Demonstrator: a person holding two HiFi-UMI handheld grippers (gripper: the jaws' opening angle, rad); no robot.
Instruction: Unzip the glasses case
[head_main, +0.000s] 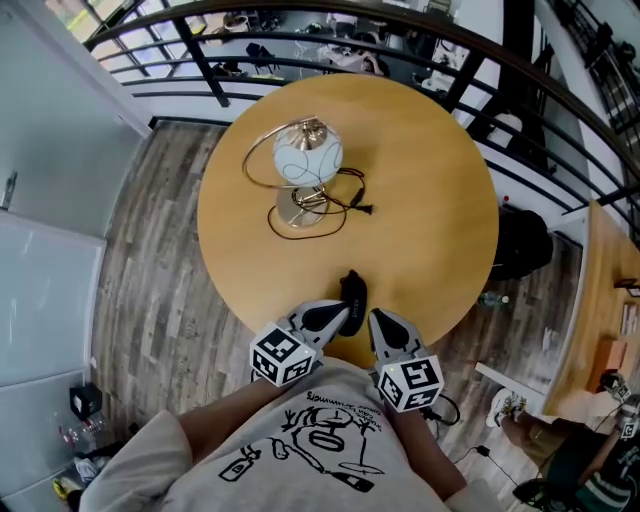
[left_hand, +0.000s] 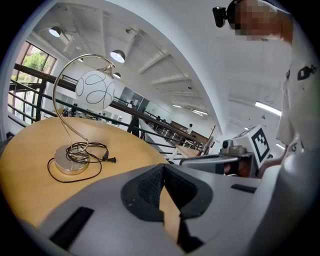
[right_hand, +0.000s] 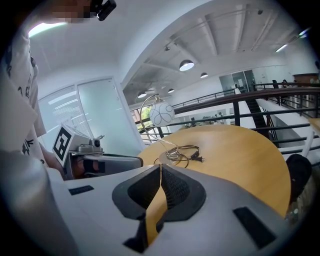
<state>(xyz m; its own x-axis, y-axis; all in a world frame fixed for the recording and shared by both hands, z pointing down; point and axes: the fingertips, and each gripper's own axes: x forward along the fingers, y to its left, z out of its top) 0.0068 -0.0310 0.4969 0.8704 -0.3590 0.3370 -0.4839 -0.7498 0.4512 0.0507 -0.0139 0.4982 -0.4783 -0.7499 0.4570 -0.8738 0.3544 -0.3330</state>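
A small black glasses case lies on the round wooden table, close to its near edge. My left gripper sits just behind the case on its near left, and my right gripper just behind it on the near right. Both are low over the table edge. In the left gripper view my left gripper has its tips pressed together with nothing between them. The right gripper view shows my right gripper the same way, shut and empty. Neither gripper view shows the case.
A desk lamp with a white globe, a metal hoop and a loose black cord stands on the far left half of the table. A black railing curves behind the table. Wood-plank floor lies to the left.
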